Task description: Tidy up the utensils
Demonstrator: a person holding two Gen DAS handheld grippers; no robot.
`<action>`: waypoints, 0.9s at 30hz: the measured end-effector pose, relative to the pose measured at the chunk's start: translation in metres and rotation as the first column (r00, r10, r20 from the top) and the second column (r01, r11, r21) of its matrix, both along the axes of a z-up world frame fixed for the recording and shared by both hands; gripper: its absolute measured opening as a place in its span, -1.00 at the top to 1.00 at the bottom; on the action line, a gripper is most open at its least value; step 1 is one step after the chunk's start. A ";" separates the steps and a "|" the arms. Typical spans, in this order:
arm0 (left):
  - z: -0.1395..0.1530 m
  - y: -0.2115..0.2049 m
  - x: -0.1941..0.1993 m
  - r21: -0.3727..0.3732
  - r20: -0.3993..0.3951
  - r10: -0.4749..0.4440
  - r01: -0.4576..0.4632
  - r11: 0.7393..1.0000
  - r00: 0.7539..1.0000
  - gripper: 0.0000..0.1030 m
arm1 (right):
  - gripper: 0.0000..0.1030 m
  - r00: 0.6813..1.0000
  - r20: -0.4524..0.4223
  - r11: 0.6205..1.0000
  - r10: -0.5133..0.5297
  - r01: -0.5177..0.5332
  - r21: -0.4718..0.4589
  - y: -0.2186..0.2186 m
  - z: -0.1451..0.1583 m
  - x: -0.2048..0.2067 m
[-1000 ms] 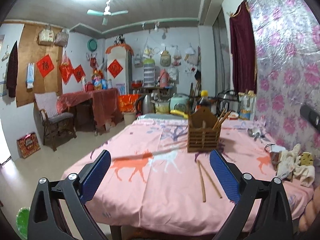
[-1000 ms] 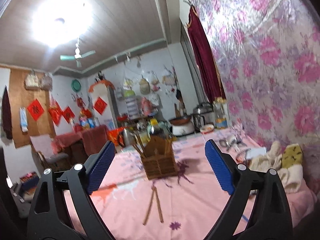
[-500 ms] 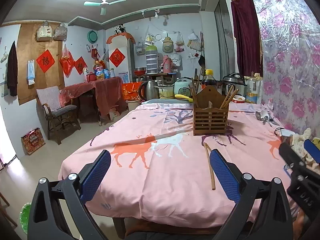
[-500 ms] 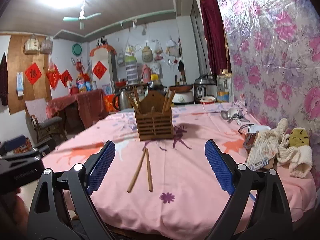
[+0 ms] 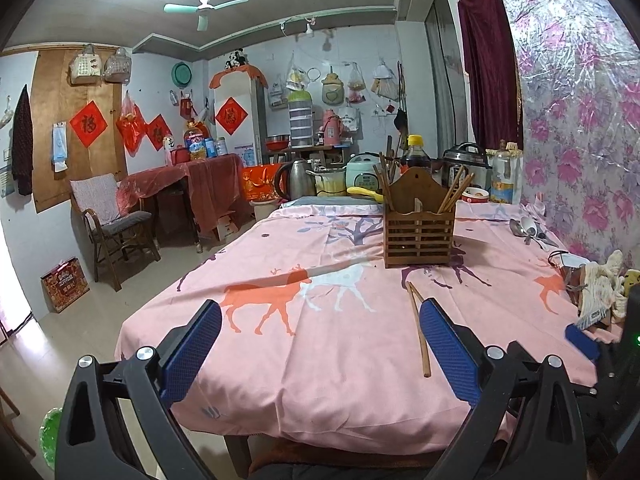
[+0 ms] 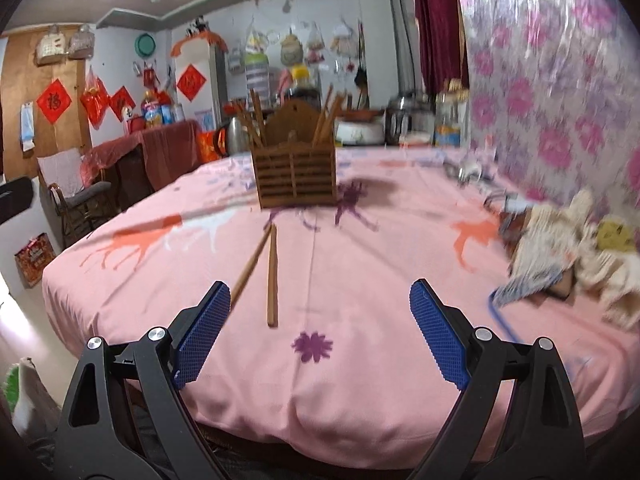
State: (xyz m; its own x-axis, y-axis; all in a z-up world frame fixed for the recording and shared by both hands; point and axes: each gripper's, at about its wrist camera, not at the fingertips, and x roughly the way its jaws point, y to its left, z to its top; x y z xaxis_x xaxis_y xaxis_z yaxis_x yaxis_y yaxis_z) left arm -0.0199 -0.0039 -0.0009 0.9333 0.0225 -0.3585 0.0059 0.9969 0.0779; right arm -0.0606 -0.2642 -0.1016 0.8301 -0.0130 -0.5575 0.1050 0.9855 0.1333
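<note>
Two chopsticks [image 6: 264,268] lie flat on the pink surface [image 6: 360,280], long axes running from the near edge toward the holder [image 6: 296,178]; far tips nearly touch, near ends splay apart. Holder stands upright w/ more sticks, a bit beyond them. Right tool [image 6: 320,332] spread wide, empty, just short of the near ends. Left tool [image 5: 320,354] also wide open, empty, near the surface edge.
</note>
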 end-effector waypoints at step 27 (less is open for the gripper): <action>-0.091 0.037 0.093 -0.072 -0.396 0.023 -0.056 0.996 0.918 -0.89 | 0.13 0.973 -0.098 0.977 0.208 -0.210 -0.017 0.029 -0.025 0.025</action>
